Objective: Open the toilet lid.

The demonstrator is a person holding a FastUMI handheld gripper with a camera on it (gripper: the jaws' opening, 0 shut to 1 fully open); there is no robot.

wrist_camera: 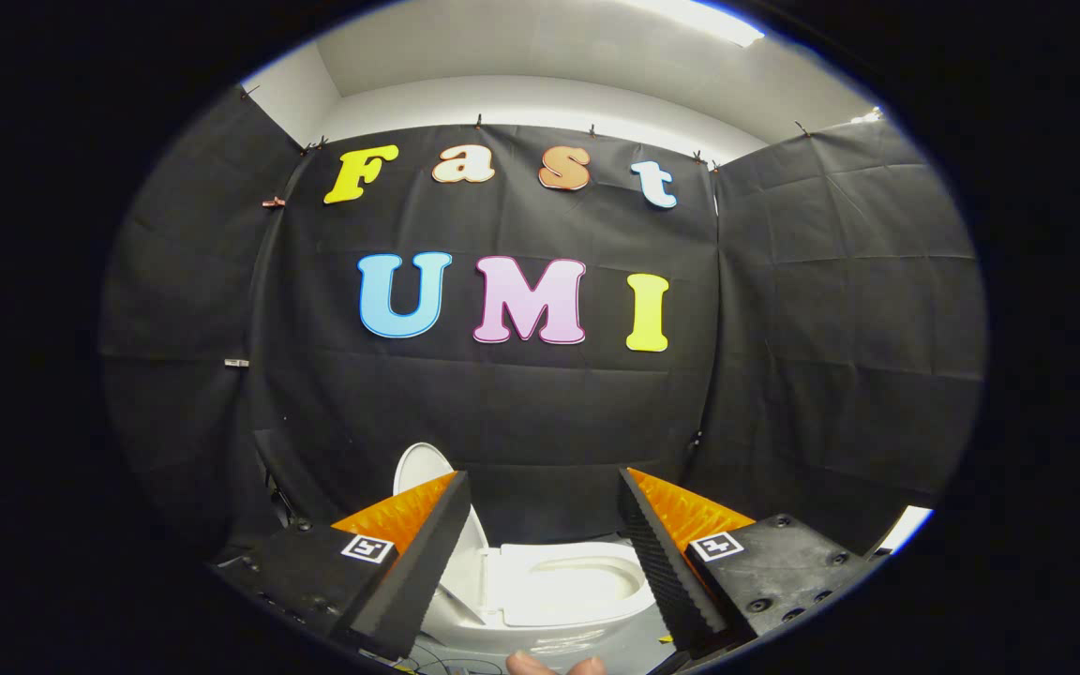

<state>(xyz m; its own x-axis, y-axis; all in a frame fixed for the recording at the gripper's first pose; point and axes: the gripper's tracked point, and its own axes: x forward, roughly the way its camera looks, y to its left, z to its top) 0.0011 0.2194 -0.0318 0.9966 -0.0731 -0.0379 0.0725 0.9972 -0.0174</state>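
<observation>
A white toilet stands on the floor below and ahead of my gripper, seen between the two fingers. Its lid stands raised at the left end, partly hidden behind the left finger. The seat ring and the bowl's opening lie uncovered. My gripper is open, held well above the toilet, with nothing between its fingers and touching nothing.
Black cloth walls close the booth behind and on both sides of the toilet. A person's fingertips show just under the gripper. Thin cables lie on the grey floor in front of the toilet.
</observation>
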